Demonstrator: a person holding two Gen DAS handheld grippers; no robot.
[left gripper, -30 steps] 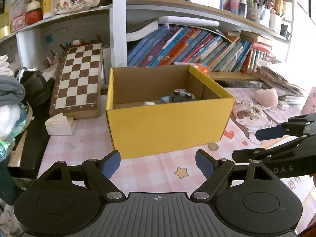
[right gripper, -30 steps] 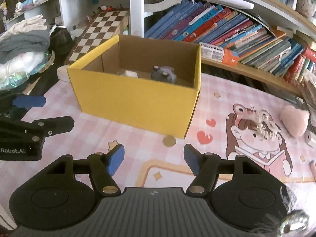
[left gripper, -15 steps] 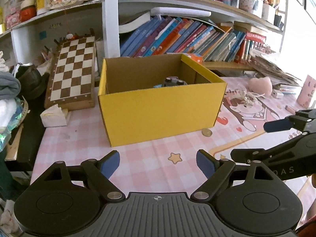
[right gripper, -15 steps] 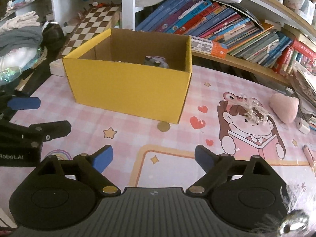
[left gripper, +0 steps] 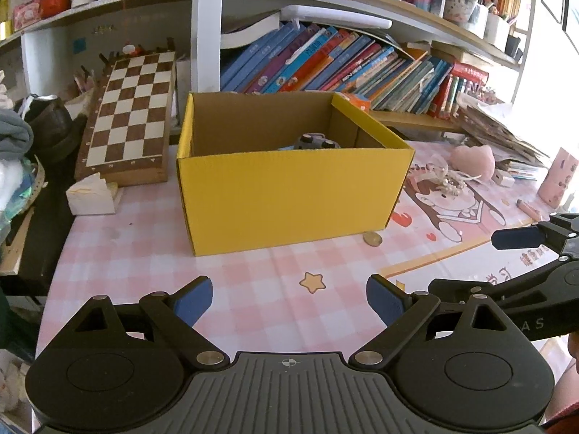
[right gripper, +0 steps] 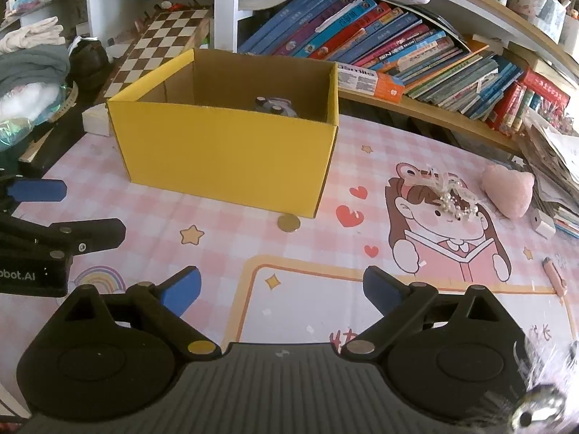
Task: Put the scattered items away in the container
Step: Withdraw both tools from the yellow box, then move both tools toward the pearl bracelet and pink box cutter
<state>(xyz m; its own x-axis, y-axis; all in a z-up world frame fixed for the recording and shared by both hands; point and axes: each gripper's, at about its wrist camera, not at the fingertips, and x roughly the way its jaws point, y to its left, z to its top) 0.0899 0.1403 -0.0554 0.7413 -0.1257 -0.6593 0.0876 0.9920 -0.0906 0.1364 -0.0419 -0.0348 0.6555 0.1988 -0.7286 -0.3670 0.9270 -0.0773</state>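
Both grippers backed off from the yellow box (left gripper: 289, 199); right gripper (right gripper: 282, 289) and left gripper (left gripper: 289, 298) jaws opening, empty. Coin (right gripper: 288, 223) next, I'd say.

A yellow cardboard box (left gripper: 289, 195) stands open on the pink checked table mat (left gripper: 144, 249), with a small grey toy (left gripper: 318, 141) showing above its near wall. A coin (left gripper: 372, 239) lies just beside the box's near right corner. To the far left leans a chessboard (left gripper: 132, 108). The left gripper (left gripper: 289, 298) hovers over the mat (jaws opening, nothing between them). The right gripper (left gripper: 524, 253) reaches in from the right edge. A pink plush heart (left gripper: 474, 161) lies far right.
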